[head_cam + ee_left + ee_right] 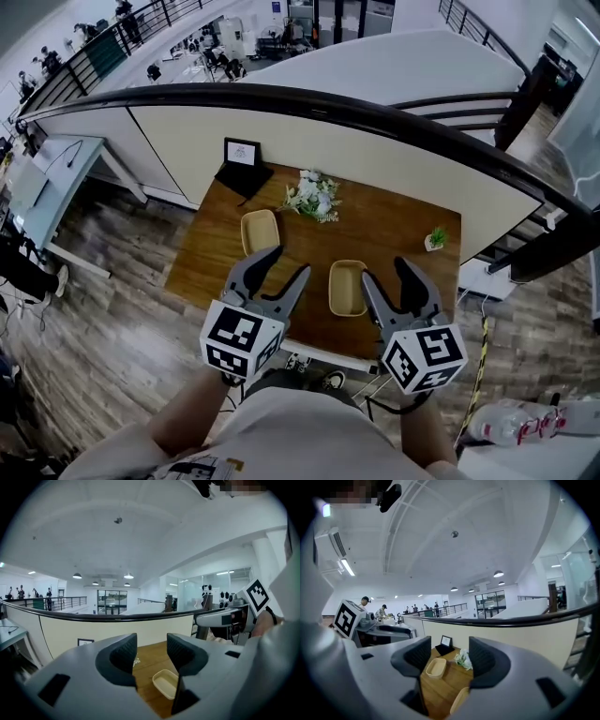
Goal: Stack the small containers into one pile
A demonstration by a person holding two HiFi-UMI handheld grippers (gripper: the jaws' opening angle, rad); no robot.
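Note:
Two small beige containers lie apart on the wooden table (394, 220). One container (260, 232) sits toward the left, the other (348, 287) near the front edge. Both grippers hang high above the table's near side. My left gripper (286, 264) is open with nothing between its jaws; the left gripper view looks past the left gripper (151, 648) to the front container (166, 683) far below. My right gripper (386, 272) is open and holds nothing as well. The right gripper view shows the right gripper (449, 654) with the left container (436, 667) beyond it and the front container (459, 700) partly hidden.
A bunch of white flowers (312, 197) lies at the table's back, a small framed picture (242, 153) at its back left corner and a little potted plant (436, 238) at the right edge. A dark curved railing (328, 103) runs behind the table.

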